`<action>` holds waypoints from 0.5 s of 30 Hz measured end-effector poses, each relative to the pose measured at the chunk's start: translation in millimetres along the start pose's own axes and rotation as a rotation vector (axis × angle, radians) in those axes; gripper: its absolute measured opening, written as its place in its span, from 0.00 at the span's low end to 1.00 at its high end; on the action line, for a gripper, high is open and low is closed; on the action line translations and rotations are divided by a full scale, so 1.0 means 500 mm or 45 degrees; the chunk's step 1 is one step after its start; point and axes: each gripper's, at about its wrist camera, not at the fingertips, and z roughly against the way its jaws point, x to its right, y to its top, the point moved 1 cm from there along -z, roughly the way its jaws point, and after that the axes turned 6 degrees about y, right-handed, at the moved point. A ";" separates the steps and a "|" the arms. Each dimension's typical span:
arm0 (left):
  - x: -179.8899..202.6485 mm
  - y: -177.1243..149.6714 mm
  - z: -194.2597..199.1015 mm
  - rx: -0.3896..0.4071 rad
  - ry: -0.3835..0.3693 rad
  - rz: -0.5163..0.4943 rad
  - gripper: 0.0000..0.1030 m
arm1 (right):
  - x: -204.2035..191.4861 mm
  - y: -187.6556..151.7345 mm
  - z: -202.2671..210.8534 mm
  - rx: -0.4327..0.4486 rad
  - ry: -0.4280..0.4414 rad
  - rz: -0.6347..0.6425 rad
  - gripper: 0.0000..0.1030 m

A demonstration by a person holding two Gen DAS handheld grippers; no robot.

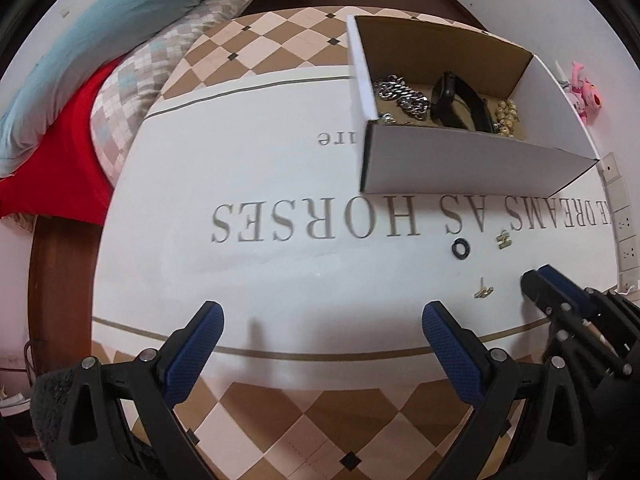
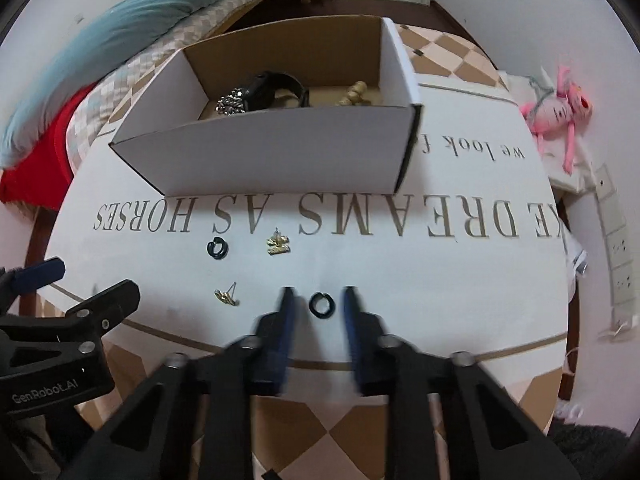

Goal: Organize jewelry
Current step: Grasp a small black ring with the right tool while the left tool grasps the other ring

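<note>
The right gripper [image 2: 318, 300], nearer than the wide-open left gripper [image 1: 320, 320], has its barely parted fingers flanking the black ring [image 2: 321, 304] in front of the box [image 2: 280, 148].

My left gripper [image 1: 322, 330] and right gripper [image 2: 318, 312] look alike: black plastic linkage arms with silver rivets, textured blue pads [image 1: 200, 342] at the tips, "GenRobot.AI" lettering on one housing.
</note>
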 end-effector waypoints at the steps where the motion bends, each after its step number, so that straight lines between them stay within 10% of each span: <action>1: 0.005 0.003 0.001 0.000 -0.002 -0.004 0.98 | -0.005 -0.003 -0.004 0.001 -0.012 0.021 0.13; 15: 0.117 0.061 -0.016 0.008 -0.157 -0.122 0.73 | 0.126 -0.013 0.019 0.055 -0.038 -0.207 0.13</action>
